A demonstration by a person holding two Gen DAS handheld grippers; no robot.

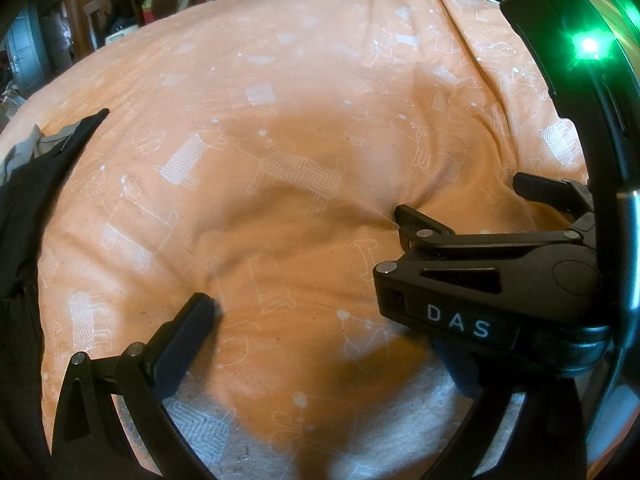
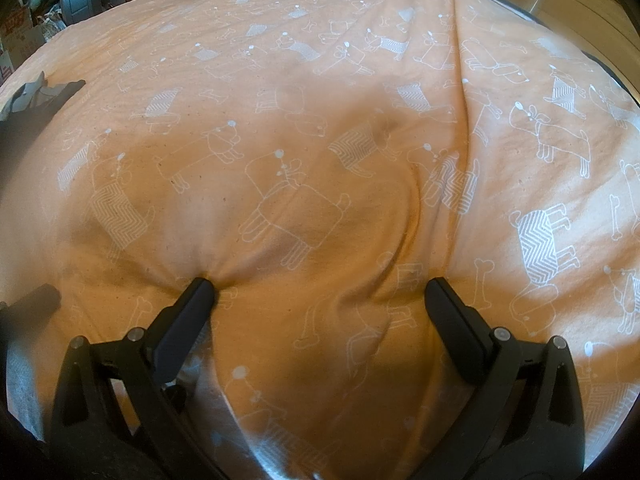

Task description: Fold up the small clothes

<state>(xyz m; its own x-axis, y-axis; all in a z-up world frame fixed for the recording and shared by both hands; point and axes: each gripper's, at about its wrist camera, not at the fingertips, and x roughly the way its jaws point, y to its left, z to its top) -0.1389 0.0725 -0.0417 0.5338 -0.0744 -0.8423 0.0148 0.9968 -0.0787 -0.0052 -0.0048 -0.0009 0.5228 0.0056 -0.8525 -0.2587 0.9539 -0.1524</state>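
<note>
Right gripper (image 2: 318, 292): both fingers spread wide, their tips pressed into the orange bedcover (image 2: 320, 128), which dimples and puckers around each tip; nothing lies between them. In the left wrist view the same gripper (image 1: 460, 204) enters from the right edge, seen from the side, with two finger tips showing and white letters "DAS" on its black body, the only legible writing in either view. A green light (image 1: 590, 46) glows on the black housing at that view's upper right; the right wrist view does not show it.

Left gripper (image 1: 304, 300): only one finger (image 1: 188, 328) is visible, at lower left, its tip touching the bedcover; the other is hidden behind the right gripper's body, so whether it is wide or narrow cannot be told. In the right wrist view only a dark blurred tip (image 2: 38, 298) at the left edge may belong to it.

The bedcover is printed with white outline dogs, bones and chevron patches and fills both views. Small clothes (image 1: 28, 184): a dark garment with a grey piece beside it lies at the far left edge of the bed in the left wrist view, well apart from both grippers; the right wrist view shows the same pile (image 2: 36, 96), smaller, at its upper left. Room clutter beyond the bed is blurred.
</note>
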